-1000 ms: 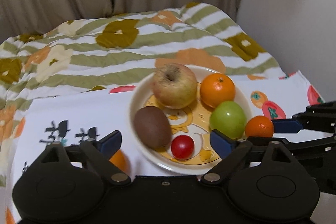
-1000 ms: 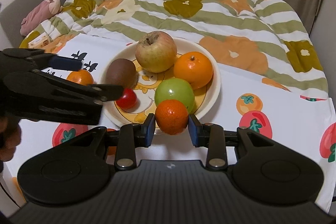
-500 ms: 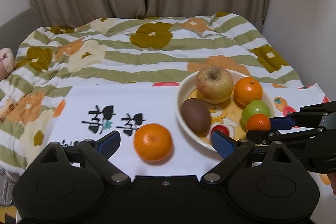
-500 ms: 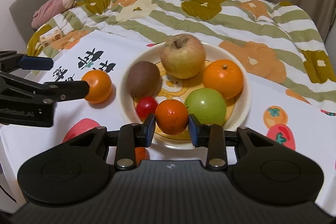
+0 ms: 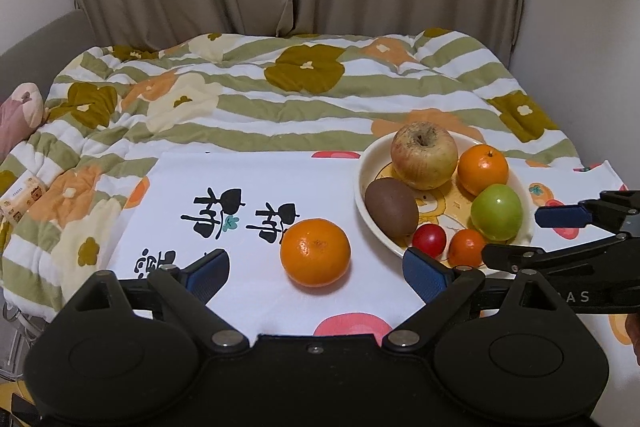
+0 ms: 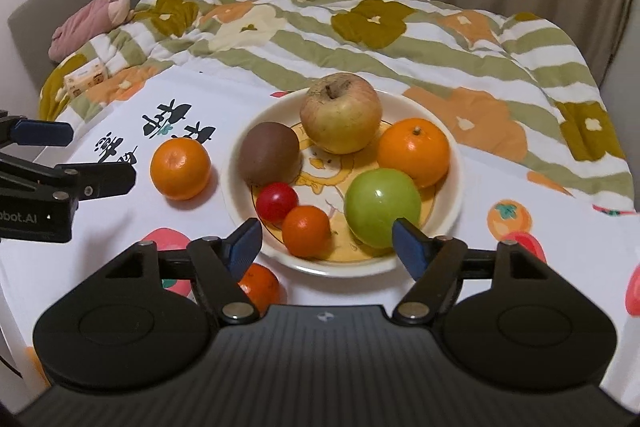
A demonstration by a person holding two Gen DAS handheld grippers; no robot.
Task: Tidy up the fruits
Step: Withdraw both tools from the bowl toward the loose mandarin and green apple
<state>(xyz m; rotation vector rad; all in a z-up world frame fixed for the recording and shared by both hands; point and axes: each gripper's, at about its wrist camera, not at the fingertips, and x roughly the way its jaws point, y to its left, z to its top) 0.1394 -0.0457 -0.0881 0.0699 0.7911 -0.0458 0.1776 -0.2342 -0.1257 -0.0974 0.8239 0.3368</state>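
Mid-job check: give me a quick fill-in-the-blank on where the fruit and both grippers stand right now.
1. The right gripper is open and holds ____.
2. The small tangerine lies inside the ____.
3. The big orange in front of the open left gripper rests on the ____ cloth.
4. The kiwi sits beside the red ____.

Answers: nothing; plate; white; tomato

Right gripper jaws spread, empty, over near rim of plate. Plate holds apple, kiwi, orange, green apple, tomato, small mandarin. Loose mandarin on cloth, left of plate. Left gripper beside it, jaws apart.
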